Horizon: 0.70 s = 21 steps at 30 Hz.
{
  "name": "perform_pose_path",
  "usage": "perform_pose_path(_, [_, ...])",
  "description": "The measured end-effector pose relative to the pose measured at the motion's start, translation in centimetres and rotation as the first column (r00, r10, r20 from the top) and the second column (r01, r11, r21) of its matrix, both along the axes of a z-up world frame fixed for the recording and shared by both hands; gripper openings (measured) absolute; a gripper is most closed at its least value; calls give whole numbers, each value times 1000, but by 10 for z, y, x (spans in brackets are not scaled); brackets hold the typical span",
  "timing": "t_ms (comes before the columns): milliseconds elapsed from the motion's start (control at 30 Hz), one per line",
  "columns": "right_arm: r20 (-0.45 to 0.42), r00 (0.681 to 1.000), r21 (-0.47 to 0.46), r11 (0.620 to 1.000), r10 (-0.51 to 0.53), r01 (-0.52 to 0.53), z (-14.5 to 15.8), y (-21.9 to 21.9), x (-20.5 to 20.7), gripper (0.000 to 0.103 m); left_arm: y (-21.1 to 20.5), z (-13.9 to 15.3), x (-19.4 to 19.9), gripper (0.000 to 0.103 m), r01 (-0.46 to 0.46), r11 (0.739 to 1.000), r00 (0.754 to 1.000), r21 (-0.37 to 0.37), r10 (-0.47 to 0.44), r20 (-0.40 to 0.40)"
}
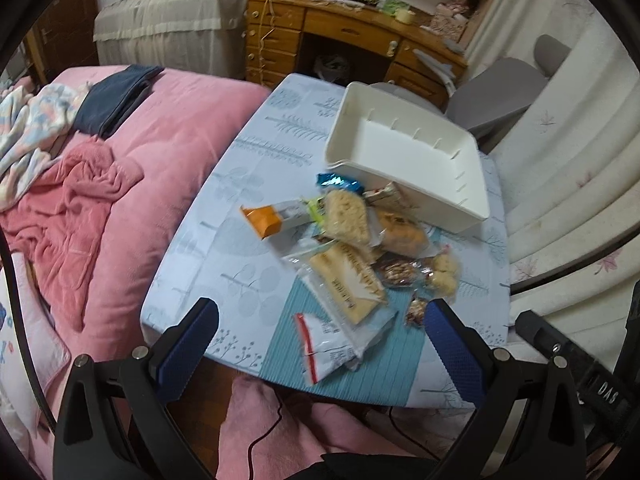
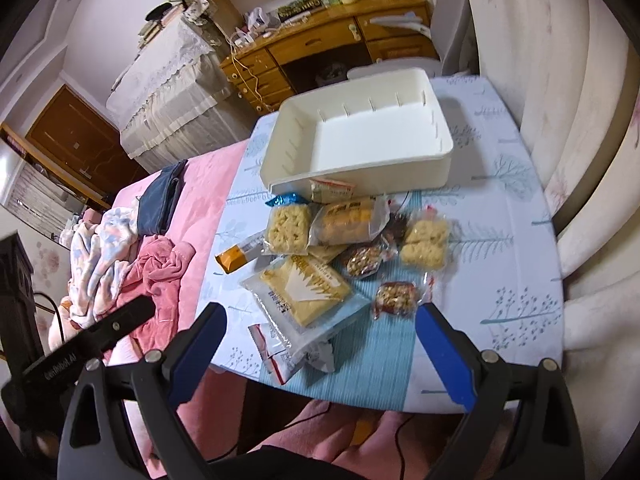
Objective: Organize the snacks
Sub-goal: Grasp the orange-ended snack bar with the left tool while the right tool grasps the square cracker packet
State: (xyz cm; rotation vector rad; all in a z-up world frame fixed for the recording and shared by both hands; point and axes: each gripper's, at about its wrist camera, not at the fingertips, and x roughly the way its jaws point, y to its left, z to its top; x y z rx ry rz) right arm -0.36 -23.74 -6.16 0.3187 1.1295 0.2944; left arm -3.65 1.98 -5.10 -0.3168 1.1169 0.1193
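We start with the left gripper (image 1: 320, 312), seen in its own wrist view at about 6 o'clock. Its blue-padded fingers (image 1: 188, 344) stand wide apart, with nothing between them and nothing touching them. It hangs over the near edge of the small table (image 1: 208, 240), which wears a pale tree-print cloth. A pink bed (image 1: 168, 148) lies at 9 o'clock of the table.

The snacks sit heaped on the table, on and around a teal striped mat (image 1: 376, 364). At the heap's 9 o'clock lies an orange-ended packet (image 1: 266, 220). Next to it, toward the middle, a noodle cake (image 1: 346, 216) rests, and below that a large clear bag of yellow crackers (image 1: 348, 284). A red-striped sachet (image 1: 320, 344) lies nearest us, at the heap's 6 o'clock. A nut bar (image 1: 398, 272) sits to the right of the crackers.

The white bin (image 1: 404, 152) stands at 12 o'clock of the heap, tilted, its near edge propped on some packets.

In the right wrist view, the right gripper (image 2: 320, 320) is likewise spread wide and holds nothing. A second nut bar (image 2: 396, 298) lies just beside the tip of its right finger (image 2: 444, 356), though we cannot tell whether they touch.
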Motion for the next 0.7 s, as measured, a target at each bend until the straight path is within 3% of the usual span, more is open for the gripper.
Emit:
perform_pose_path(200, [-98, 995, 48, 999, -21, 26, -17, 4, 11, 96, 16, -15, 10, 99, 2, 1000, 999, 7, -1, -55])
perform_pose_path(400, [-207, 972, 111, 985, -109, 134, -35, 12, 19, 96, 36, -23, 36, 97, 91, 996, 993, 19, -89, -81])
perform_pose_path(700, [-373, 877, 181, 903, -305, 391, -61, 40, 16, 96, 65, -33, 89, 95, 302, 953, 944, 12, -297, -141])
